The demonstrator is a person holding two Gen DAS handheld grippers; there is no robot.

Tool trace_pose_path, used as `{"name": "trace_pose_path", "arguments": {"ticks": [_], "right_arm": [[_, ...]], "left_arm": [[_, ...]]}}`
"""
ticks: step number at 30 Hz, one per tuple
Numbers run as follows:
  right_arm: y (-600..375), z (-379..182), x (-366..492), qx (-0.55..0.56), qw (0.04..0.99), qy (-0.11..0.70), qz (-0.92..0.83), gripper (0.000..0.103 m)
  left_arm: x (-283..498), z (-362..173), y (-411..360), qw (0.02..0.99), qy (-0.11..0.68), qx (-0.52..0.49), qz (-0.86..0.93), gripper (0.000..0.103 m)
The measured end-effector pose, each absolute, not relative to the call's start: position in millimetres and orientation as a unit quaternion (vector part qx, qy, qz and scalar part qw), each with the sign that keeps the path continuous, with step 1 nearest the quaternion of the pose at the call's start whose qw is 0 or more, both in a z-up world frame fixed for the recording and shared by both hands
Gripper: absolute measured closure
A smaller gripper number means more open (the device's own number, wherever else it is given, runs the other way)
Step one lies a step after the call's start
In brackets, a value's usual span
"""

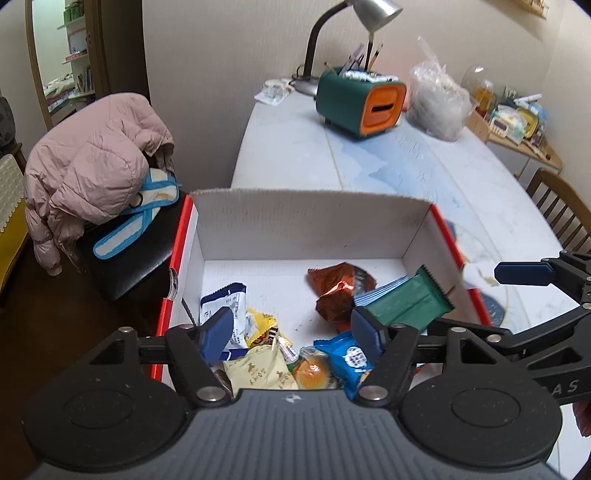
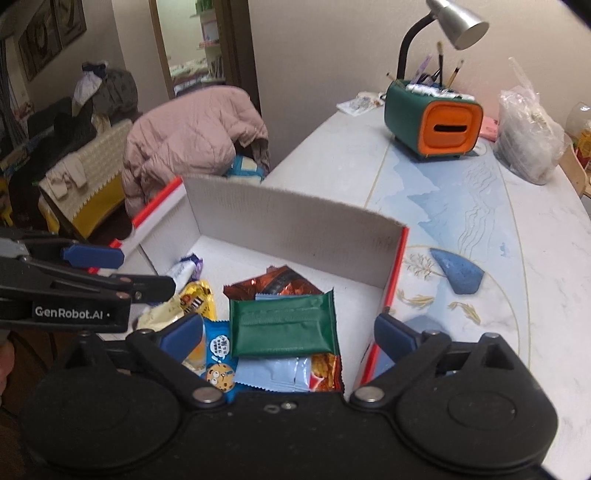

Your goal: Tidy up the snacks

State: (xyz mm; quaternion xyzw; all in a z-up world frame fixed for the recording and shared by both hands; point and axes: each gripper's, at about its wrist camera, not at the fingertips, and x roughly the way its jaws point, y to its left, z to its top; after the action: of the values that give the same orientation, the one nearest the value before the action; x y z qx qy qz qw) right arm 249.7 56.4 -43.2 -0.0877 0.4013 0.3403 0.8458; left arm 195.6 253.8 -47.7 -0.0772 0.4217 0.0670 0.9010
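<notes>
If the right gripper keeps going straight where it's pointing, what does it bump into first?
Most likely the green snack packet lying on top of the pile in the cardboard box. The right gripper is open and empty, though depth is hard to judge.

Left wrist view: from above the near edge of the box (image 1: pixel 310 218), facing down and forward, close | Right wrist view: same box (image 2: pixel 295 221) from its right near corner, angled leftward, close | Shared: box interior, table (image 1: pixel 369 155) far edge, lamp (image 2: pixel 458 18), green organizer (image 1: pixel 358 103).
</notes>
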Motion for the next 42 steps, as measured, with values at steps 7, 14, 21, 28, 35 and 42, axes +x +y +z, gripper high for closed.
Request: {"name": "trace_pose_path", "arguments": {"ticks": [7, 14, 21, 28, 35, 42], "right_arm": [[36, -20, 235, -0.063, 0.86, 0.368, 0.347, 0.001], [18, -5, 223, -0.036, 0.867, 0.348, 0.354, 0.001], [1, 2, 212, -0.011, 0.875, 0.333, 0.351, 0.001], [-16, 1, 198, 0.016, 0.887, 0.315, 0.337, 0.0], [-27, -6, 175, 0.044, 0.895, 0.31, 0.317, 0.0], [-30, -9, 161, 0.041, 0.909, 0.303, 0.284, 0.0]], "left_arm": [[178, -28, 248, 0.913, 0.394, -0.088, 0.065, 0.025], [160, -12, 241, 0.923, 0.369, -0.099, 0.055, 0.019], [146, -1, 234, 0.929, 0.354, -0.105, 0.039, 0.011], [135, 1, 226, 0.927, 0.354, -0.119, 0.022, 0.004], [121, 1, 216, 0.928, 0.354, -0.117, 0.021, 0.003], [112, -1, 213, 0.927, 0.352, -0.122, 0.04, 0.003]]}}
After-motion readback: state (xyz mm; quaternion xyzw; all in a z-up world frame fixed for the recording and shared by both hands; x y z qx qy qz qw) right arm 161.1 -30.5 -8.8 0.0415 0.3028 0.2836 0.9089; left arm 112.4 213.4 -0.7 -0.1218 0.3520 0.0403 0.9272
